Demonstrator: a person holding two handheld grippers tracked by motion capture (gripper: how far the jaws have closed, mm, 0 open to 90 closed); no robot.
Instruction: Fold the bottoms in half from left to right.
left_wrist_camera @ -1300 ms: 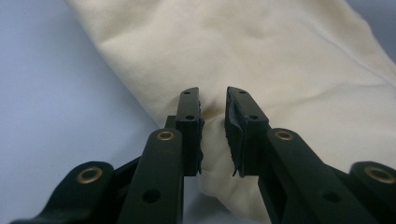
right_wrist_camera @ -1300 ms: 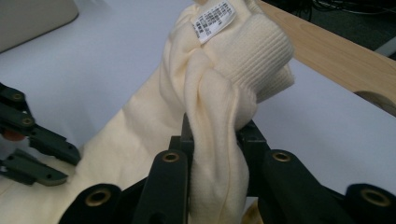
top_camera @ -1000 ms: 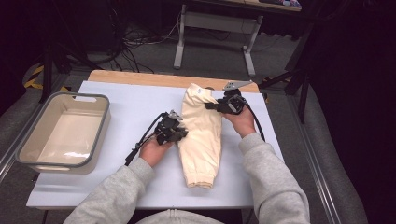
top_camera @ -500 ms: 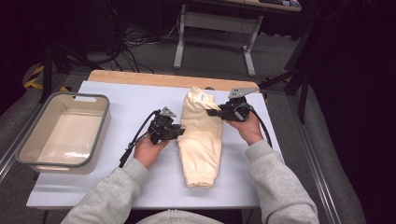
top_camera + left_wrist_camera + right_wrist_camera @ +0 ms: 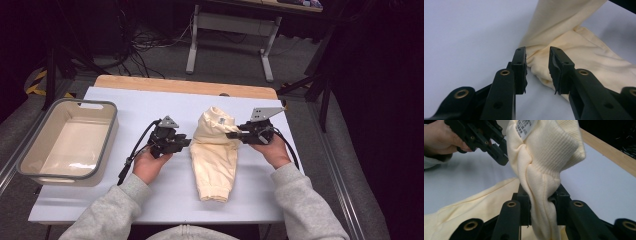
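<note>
Cream knit — a folded sweater (image 5: 215, 152) lies lengthwise near the middle of the white counter (image 5: 150, 105), its collar end toward the far edge and its ribbed hem toward the person. The right tongs (image 5: 231, 135) come in from the right and pinch a bunched fold of the fabric near the collar; in the right gripper view the cloth (image 5: 541, 182) is squeezed between the two black jaws and rises above them, a care label (image 5: 524, 128) showing at the top. These jaws have just been opening a little, yet the fold still sits pressed between the pads. The left tongs (image 5: 187, 142) sit at the sweater's left edge, just beside it. In the left gripper view the left tongs (image 5: 537, 71) stand apart with a clear gap and nothing clamped; the sweater (image 5: 584, 52) lies just past the tips — the jaws have just been opening, with no cloth between them. A grey bin (image 5: 30, 165) rests on the counter's left end, well apart from the sweater. Both forearms wear grey sleeves (image 5: 300, 205).
</note>
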